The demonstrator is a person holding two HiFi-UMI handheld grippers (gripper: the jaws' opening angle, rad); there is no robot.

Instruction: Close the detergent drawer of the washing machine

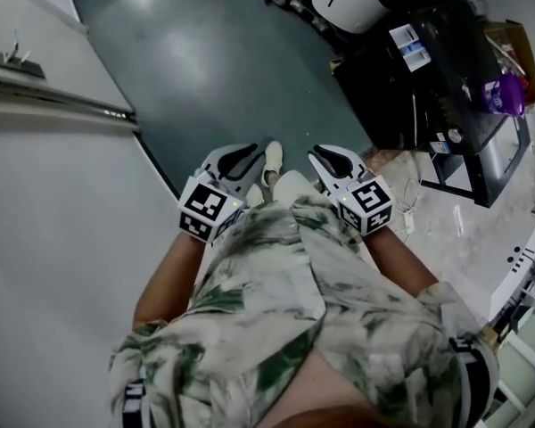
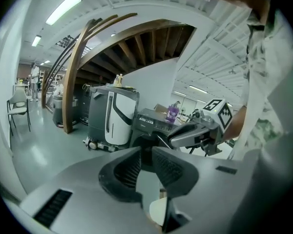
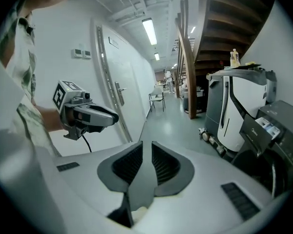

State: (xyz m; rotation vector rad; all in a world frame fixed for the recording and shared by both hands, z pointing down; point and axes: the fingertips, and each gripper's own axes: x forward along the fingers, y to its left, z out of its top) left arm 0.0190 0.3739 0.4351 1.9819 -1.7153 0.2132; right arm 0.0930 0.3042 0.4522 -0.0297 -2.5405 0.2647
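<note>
Door (image 3: 123, 79) left, probably washing machine (image 3: 277, 130) right

A polished grey-green floor (image 1: 232, 69) throws back the ceiling lights beneath a person's soft, leaf-printed cloth shirt (image 1: 276, 301). The left gripper (image 1: 243, 156) and right gripper (image 1: 330, 159) wear matt grey plastic shells with ribbed black pads (image 3: 129, 162). Curved beams (image 2: 73, 72) show smooth, varnished wood. The washing machine (image 1: 383, 78) has a dark, glossy casing, and a smooth white door (image 3: 132, 82) carries a metal handle (image 3: 118, 88).
</note>
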